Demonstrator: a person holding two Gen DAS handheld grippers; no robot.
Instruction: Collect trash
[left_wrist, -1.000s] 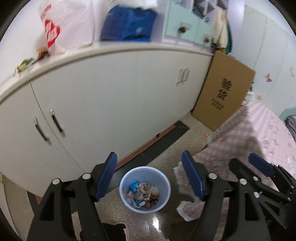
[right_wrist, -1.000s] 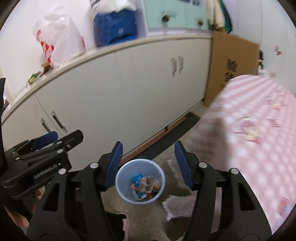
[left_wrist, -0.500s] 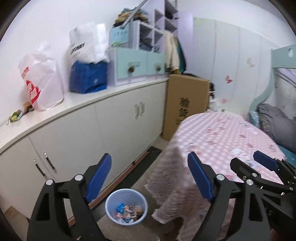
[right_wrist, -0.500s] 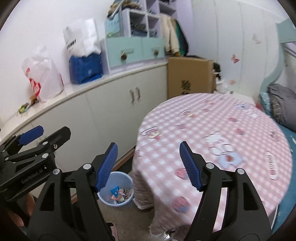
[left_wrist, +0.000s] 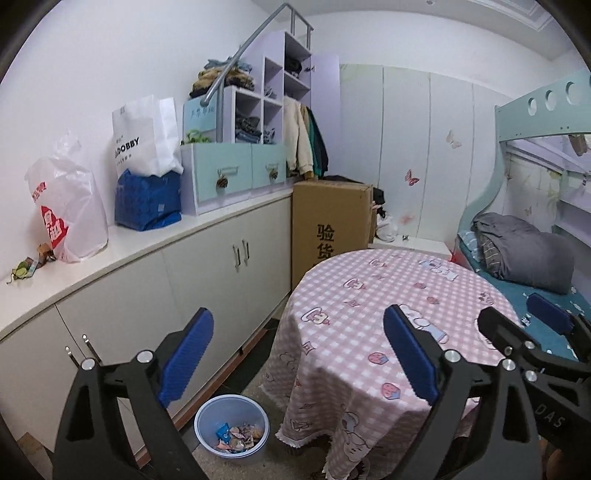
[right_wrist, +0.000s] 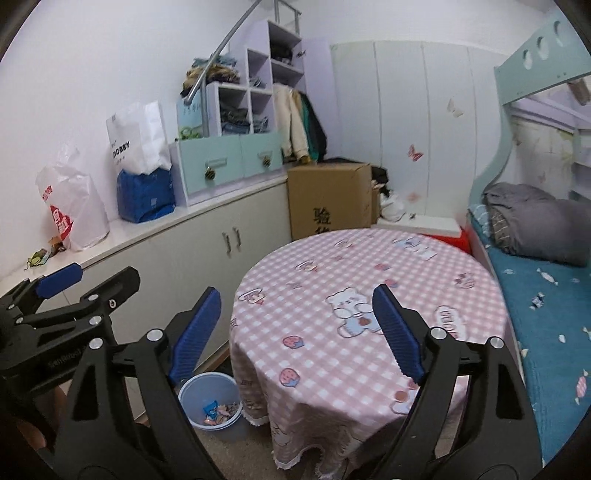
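We hold both grippers up above the room with nothing in them: the left gripper (left_wrist: 297, 354) has its jaws spread wide and empty, and so does the right gripper (right_wrist: 295, 325). The trash already collected lies in the bin (left_wrist: 232, 424), a pale blue round tub on the floor just beside the hanging edge of the table (left_wrist: 369, 295) cloth, between the table and the cabinet (left_wrist: 207, 280). From the jaws the bin lies low and toward the left, below the left finger in both views; we judge the left gripper the nearer one. The table top shows only its pink checked cloth with printed figures; we see no loose trash on it. Small scraps (left_wrist: 27, 264) sit at the cabinet top's near end, left of the bin. Readable writing: "DOBBY" on the white bag (left_wrist: 142, 136), Chinese characters on the carton (left_wrist: 332, 221), "DAS" on the right gripper's body.
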